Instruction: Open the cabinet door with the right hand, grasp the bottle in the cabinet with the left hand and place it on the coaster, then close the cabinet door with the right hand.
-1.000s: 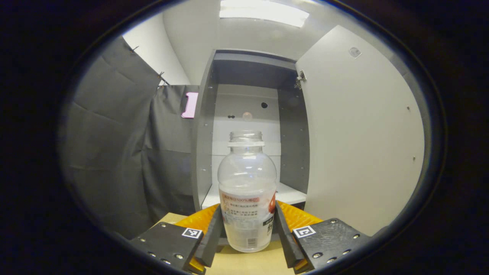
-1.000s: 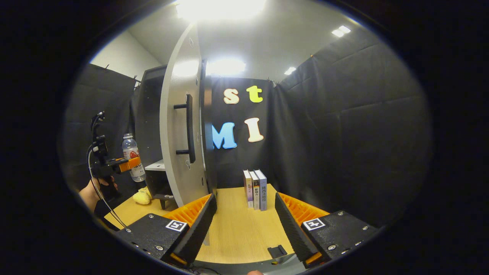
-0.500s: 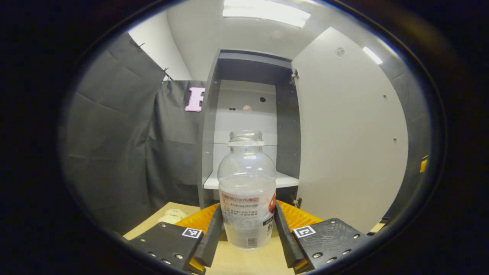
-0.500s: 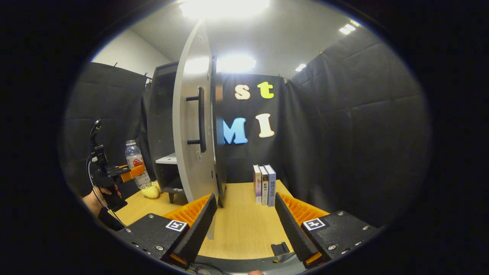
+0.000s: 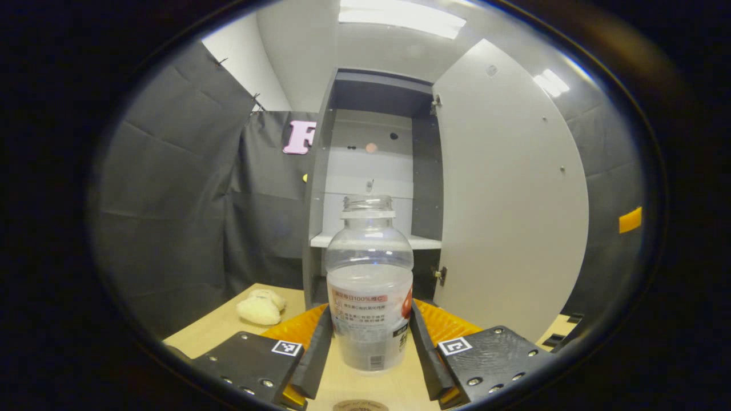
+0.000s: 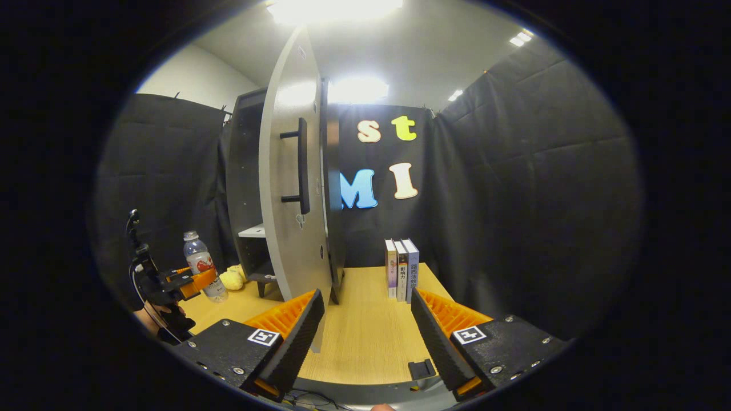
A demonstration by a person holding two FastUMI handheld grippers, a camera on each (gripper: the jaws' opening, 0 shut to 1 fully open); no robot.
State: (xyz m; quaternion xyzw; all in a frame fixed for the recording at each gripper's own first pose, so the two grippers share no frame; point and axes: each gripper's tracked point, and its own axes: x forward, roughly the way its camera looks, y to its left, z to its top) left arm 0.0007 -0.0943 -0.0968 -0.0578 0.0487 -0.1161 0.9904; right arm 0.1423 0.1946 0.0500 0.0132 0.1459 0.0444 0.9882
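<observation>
My left gripper (image 5: 370, 348) is shut on a clear plastic bottle (image 5: 369, 288) with a white and red label and no cap, held upright a little above the wooden table. The rim of a round coaster (image 5: 360, 405) peeks in just below it at the bottom edge. Behind stands the grey cabinet (image 5: 371, 171) with its door (image 5: 508, 200) swung wide open. In the right gripper view my right gripper (image 6: 365, 337) is open and empty, in front of the door (image 6: 288, 188) and its black handle (image 6: 301, 165). Far left there, the left gripper (image 6: 191, 282) holds the bottle (image 6: 200, 268).
A pale plush toy (image 5: 260, 307) lies on the table (image 5: 228, 325) left of the cabinet. Three books (image 6: 401, 268) stand upright at the back of the table (image 6: 365, 342). A small black clip (image 6: 421, 369) sits near the front edge. A hand (image 6: 149, 319) holds the left gripper.
The left gripper has carried the bottle back out of the cabinet and downward toward the table; the coaster has come into view beneath it. The right gripper has drawn back from the door a little.
</observation>
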